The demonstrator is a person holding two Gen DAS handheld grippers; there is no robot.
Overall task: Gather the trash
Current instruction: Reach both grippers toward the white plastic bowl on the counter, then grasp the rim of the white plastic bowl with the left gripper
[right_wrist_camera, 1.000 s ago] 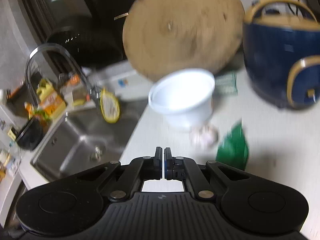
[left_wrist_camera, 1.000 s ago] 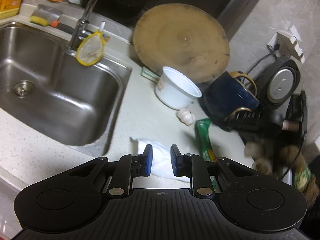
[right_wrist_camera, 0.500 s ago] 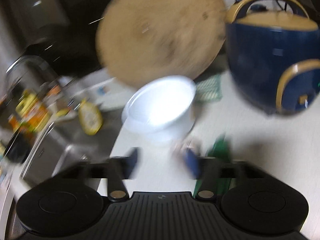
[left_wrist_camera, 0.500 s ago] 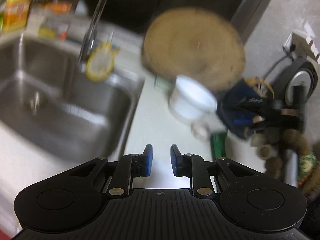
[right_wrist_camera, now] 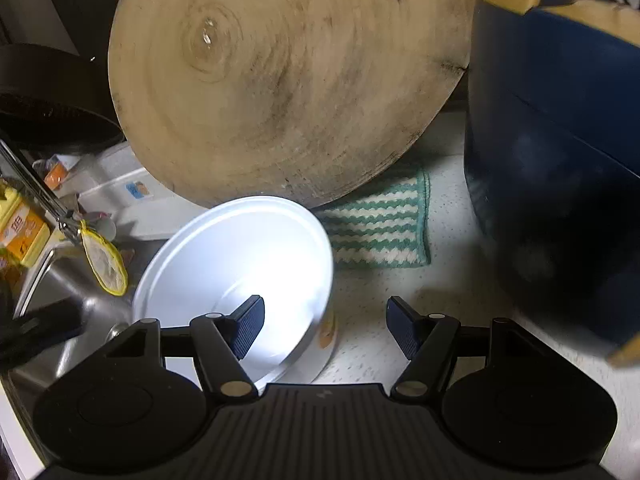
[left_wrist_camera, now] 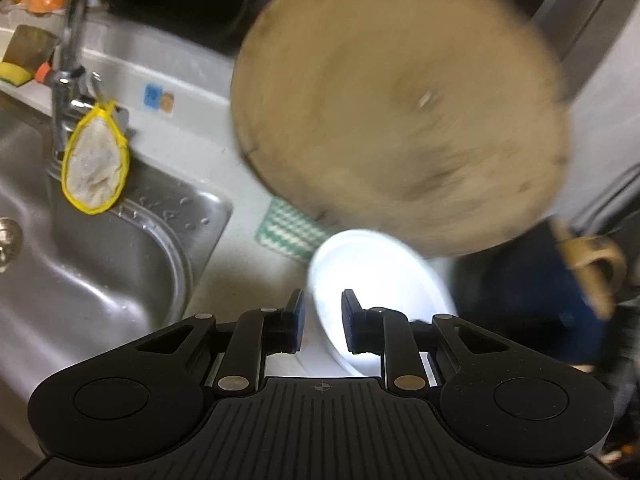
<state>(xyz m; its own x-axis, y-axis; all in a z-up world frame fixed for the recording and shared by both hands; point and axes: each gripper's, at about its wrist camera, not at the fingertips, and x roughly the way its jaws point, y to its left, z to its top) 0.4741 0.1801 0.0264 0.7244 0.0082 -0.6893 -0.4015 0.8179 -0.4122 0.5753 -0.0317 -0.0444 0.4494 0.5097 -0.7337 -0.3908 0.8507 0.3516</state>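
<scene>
A white plastic cup (left_wrist_camera: 372, 280) stands tilted on the speckled counter, in front of the round board. My left gripper (left_wrist_camera: 322, 320) is open by a narrow gap. The cup's near rim runs between its blue pads: the left one is outside the cup, the right one inside, and neither visibly presses. In the right wrist view the same cup (right_wrist_camera: 240, 260) fills the lower left. My right gripper (right_wrist_camera: 325, 312) is wide open across the cup's right wall, with its left finger (right_wrist_camera: 250, 320) inside the mouth and its right finger (right_wrist_camera: 400, 324) over bare counter.
A round wooden chopping board (right_wrist_camera: 280, 80) leans behind the cup. A blue rice cooker (right_wrist_camera: 560, 160) stands close on the right, with a green striped cloth (right_wrist_camera: 380, 232) between them. The steel sink (left_wrist_camera: 100, 280), its tap (left_wrist_camera: 68, 60) and a yellow-rimmed strainer (left_wrist_camera: 94, 168) are at left.
Both grippers have moved forward to the white cup, which now sits at their fingertips. The right jaws went from shut to wide open. The tissue, garlic and green wrapper have left view.
</scene>
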